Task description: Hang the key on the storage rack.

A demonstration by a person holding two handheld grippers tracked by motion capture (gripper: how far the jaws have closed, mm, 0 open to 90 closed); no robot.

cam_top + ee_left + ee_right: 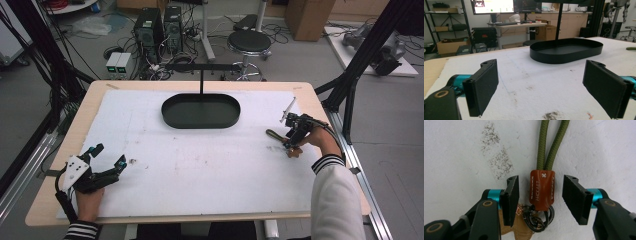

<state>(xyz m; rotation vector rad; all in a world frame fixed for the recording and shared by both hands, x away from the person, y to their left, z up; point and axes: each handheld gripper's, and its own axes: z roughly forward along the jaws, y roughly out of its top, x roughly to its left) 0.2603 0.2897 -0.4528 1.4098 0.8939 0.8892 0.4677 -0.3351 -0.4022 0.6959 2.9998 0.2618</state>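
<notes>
A keychain lanyard lies on the white sheet at the table's right: an olive cord loop (549, 145), a brown leather tab (542, 190), dark metal rings (539, 218) and a tan leather piece (517, 228). My right gripper (543, 195) is open just above it, one jaw on each side of the tab with a gap on both sides. From above, the right gripper (294, 142) points down at the lanyard (273, 134). My left gripper (108, 155) rests open at the front left with nothing between its jaws, and in its own view the left gripper (541, 82) faces the black tray.
A black oval tray (201, 120) with an upright post and crossbar sits at the back middle of the table. The white foam sheet (200, 165) carries a few dirt smudges. A stool, computer towers and cables stand on the floor beyond the table.
</notes>
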